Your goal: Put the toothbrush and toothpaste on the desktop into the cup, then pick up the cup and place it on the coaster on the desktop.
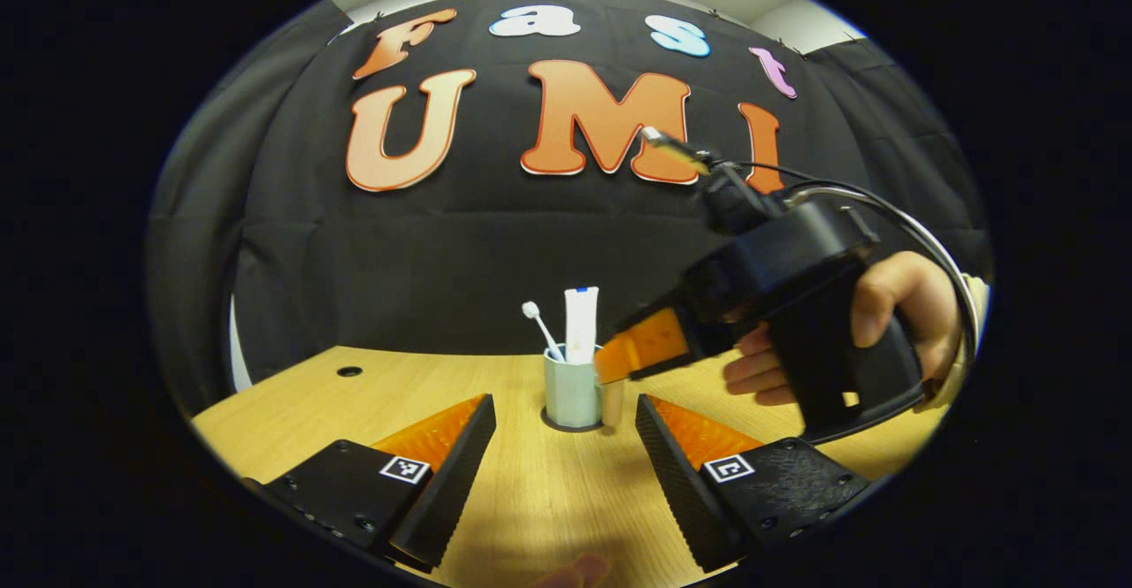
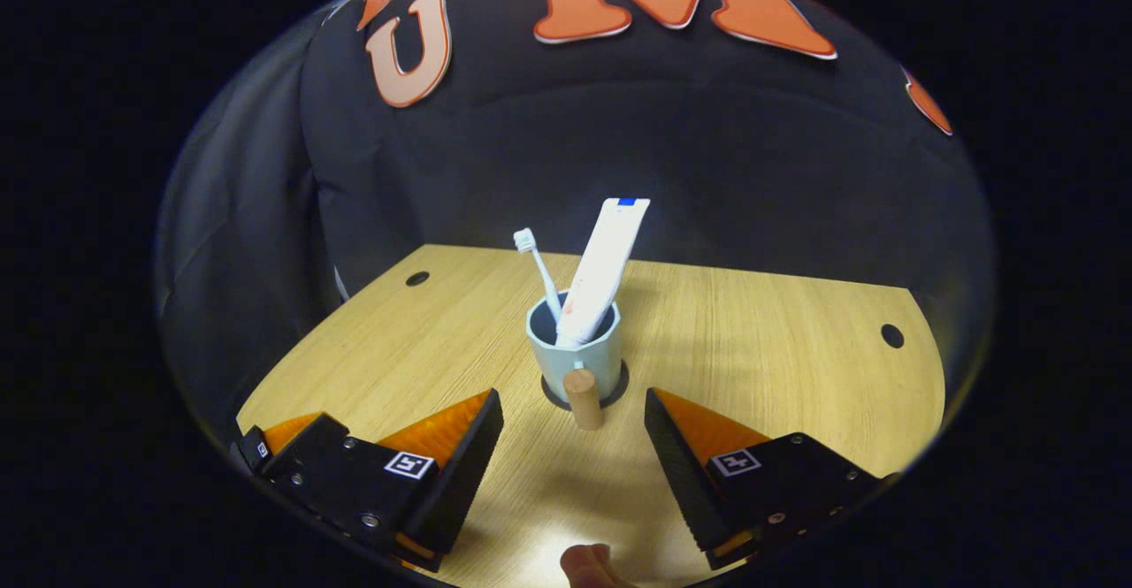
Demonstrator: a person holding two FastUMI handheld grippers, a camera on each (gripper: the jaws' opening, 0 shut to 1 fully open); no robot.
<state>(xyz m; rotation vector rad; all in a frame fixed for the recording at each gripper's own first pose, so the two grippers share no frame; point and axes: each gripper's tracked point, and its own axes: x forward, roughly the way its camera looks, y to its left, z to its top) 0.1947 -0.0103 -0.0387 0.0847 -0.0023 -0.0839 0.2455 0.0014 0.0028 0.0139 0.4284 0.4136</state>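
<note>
Both fingers of the right gripper (image 2: pixel 573 446) stood wide apart with nothing between them, low over the near edge of the desktop (image 2: pixel 778 340). Just beyond its fingertips the cup (image 2: pixel 575 354) sat upright on the dark coaster (image 2: pixel 619 382) near the middle of the desktop, its wooden handle (image 2: pixel 582 398) pointing back into the gap between the fingers. Inside the cup leaned the toothbrush (image 2: pixel 536 268) — bristles up — and the toothpaste (image 2: pixel 603 270), tilted against the rim.

From the left gripper view, the left gripper (image 1: pixel 564 446) was likewise spread and empty near the front edge, the cup well ahead of it. The right gripper showed there from the side, held in a hand (image 1: pixel 884 323), its tips close by the cup.

The task appeared all but done, with release the step in hand. To finish cleanly, the right gripper would best draw straight back along the handle's line, fingers kept wide, so neither brushed the handle and twisted the cup off the coaster.
</note>
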